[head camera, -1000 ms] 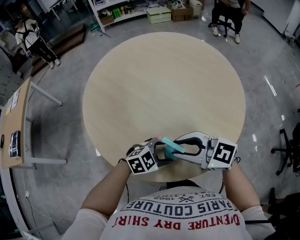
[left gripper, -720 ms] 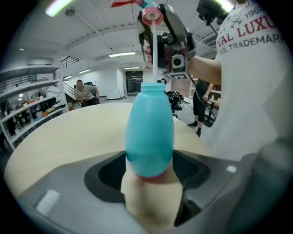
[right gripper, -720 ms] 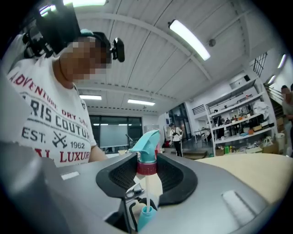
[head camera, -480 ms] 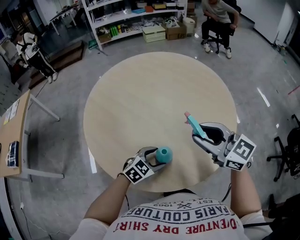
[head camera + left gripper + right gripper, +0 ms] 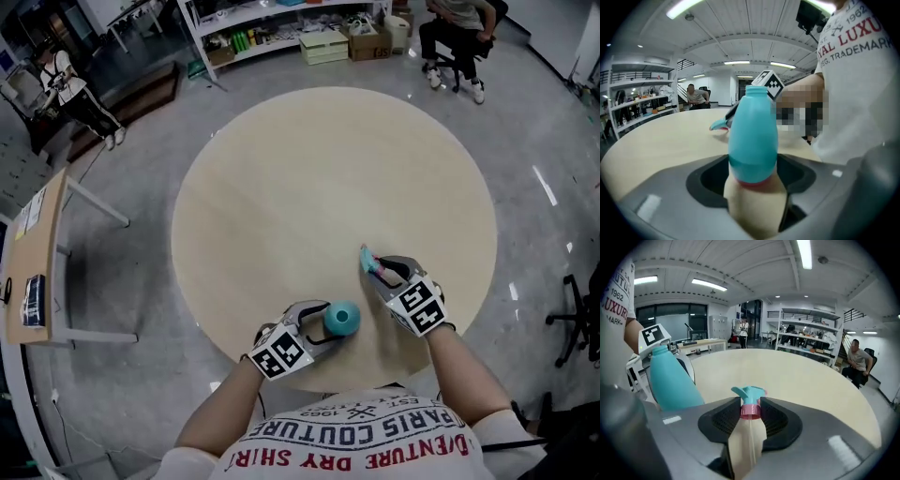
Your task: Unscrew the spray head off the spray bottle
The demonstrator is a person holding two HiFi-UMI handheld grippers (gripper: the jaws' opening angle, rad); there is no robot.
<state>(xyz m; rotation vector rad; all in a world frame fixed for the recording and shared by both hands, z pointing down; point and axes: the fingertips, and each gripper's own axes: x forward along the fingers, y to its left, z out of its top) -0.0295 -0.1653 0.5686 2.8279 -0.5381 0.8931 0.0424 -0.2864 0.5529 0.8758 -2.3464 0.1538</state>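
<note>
Observed: left claw [image 5: 323,322] clamped on teal bottle [image 5: 343,319], upright at near edge of surface [image 5: 319,178]. The right claw [image 5: 382,271] grips detached spray head [image 5: 750,393] at its pink collar, near bottle, not touching. Shirt [image 5: 375,422] print reads "PARIS COUTURE", "DRY SHIRT"

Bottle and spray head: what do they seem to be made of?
Bottle: probably plastic, opaque teal, smooth with a soft sheen under the ceiling lights.
Spray head: probably moulded plastic, teal and fairly matte, with a pink collar that looks slightly translucent.
</note>
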